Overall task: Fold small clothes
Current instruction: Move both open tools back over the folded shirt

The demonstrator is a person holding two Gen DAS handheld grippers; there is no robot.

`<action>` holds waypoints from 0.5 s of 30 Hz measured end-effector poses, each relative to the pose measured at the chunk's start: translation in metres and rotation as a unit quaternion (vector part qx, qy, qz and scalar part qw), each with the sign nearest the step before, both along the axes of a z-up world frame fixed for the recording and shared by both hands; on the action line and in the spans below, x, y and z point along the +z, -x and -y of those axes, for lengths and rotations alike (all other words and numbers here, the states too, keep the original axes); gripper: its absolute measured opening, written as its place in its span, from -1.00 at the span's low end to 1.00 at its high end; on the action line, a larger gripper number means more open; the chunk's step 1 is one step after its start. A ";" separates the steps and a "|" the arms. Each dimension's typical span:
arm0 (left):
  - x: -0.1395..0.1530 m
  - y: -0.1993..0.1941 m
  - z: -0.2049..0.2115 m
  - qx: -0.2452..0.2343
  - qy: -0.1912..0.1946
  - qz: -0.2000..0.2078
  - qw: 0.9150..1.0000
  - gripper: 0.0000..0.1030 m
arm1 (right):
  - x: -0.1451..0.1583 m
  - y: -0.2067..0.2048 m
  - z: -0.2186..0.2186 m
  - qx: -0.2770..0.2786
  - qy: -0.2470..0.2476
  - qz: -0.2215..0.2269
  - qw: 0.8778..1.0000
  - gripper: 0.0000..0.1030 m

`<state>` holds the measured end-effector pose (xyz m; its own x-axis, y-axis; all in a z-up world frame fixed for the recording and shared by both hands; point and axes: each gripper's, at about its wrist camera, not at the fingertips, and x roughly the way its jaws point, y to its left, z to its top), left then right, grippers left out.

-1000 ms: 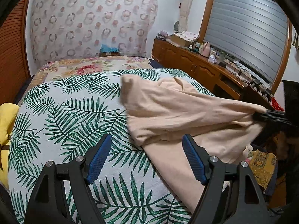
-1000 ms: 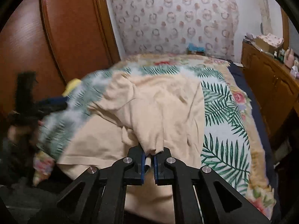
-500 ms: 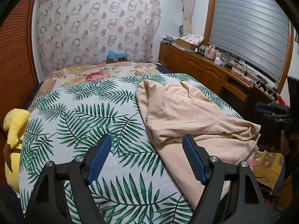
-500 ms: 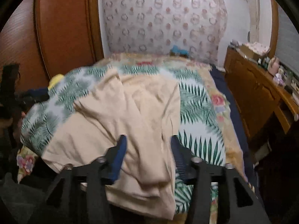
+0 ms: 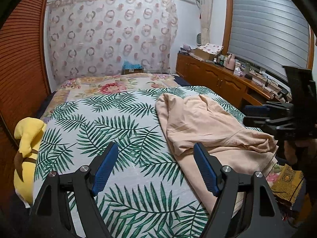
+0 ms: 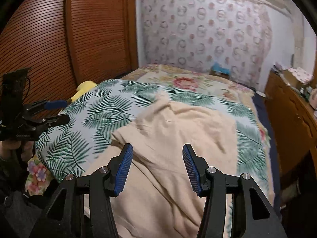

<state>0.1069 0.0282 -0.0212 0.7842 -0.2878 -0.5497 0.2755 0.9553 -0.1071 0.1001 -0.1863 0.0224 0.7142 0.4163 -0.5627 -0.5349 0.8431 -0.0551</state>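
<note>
Stage: first fold laid, more left | beige garment [image 5: 200,123] rumpled at bed [image 5: 103,119] near right corner | right gripper [image 6: 155,165] just released, nothing between | left gripper [image 5: 155,165] spread, empty.

The cloth [image 5: 202,123] is plain peach. The bed cover [image 5: 103,127] is white with big green palm leaves on it. Behind it, the blanket [image 5: 111,83] is cream with pink and red flowers. A toy [image 5: 27,138] at the bed's side is yellow with a brown band. The curtain [image 5: 111,33] is pale pink with rings and red dots. The cupboard [image 5: 214,77] is brown wood. The blind [image 5: 269,29] is grey with stripes. Each claw [image 5: 154,166] [image 6: 156,168] is black with blue pads [image 5: 103,170].
</note>
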 end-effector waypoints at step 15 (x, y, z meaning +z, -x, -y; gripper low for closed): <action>-0.010 0.000 -0.018 0.015 0.008 -0.007 1.000 0.53 | -0.036 -0.076 -0.081 0.048 0.049 -0.075 0.995 0.05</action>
